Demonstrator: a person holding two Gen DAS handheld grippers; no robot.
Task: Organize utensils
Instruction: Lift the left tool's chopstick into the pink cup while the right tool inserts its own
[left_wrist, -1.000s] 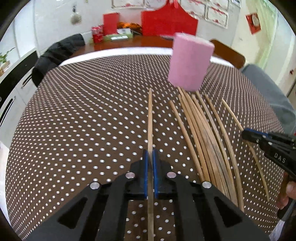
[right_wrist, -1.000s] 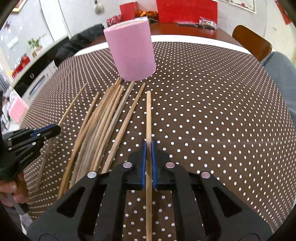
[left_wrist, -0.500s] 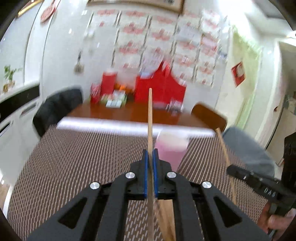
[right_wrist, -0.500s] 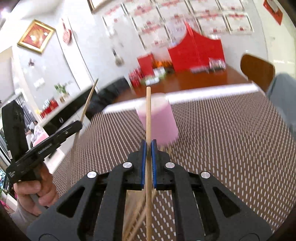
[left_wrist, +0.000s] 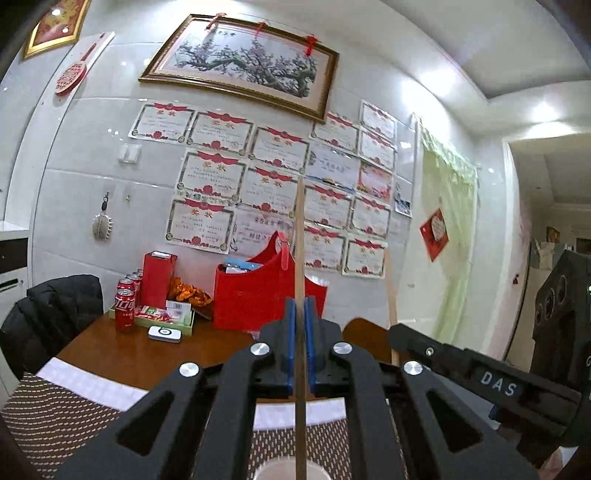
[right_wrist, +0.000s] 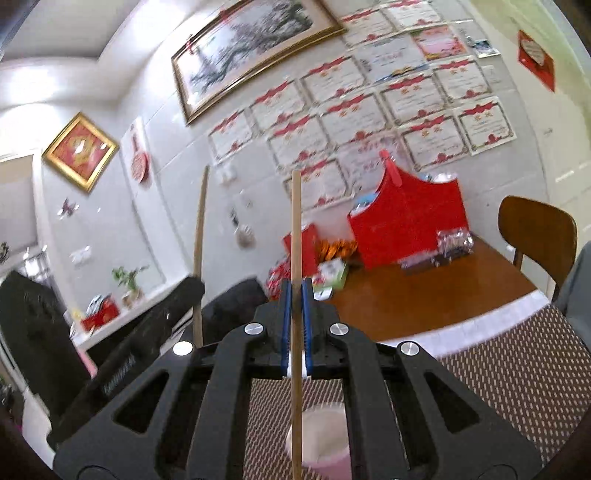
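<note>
My left gripper (left_wrist: 300, 314) is shut on a wooden chopstick (left_wrist: 300, 251) that stands upright. Its lower end hangs over the rim of the pink cup (left_wrist: 284, 470) at the bottom edge. My right gripper (right_wrist: 295, 295) is shut on a second chopstick (right_wrist: 296, 229), also upright, above the pink cup (right_wrist: 325, 439) on the dotted tablecloth (right_wrist: 517, 362). The right gripper shows at the right of the left wrist view (left_wrist: 480, 373) with its chopstick (left_wrist: 389, 295). The left gripper and its chopstick (right_wrist: 200, 236) show at the left of the right wrist view. The other chopsticks on the table are out of view.
A wooden side table (left_wrist: 147, 350) behind holds red cola cans (left_wrist: 123, 312), a red box (left_wrist: 158, 278) and a red gift bag (left_wrist: 255, 295). A black jacket hangs on a chair (left_wrist: 48, 310) at left. A wooden chair (right_wrist: 535, 229) stands at right.
Both grippers lifted their chopsticks off the table and tipped them upright over the pink cup. The views swung from the tablecloth up to the wall.
</note>
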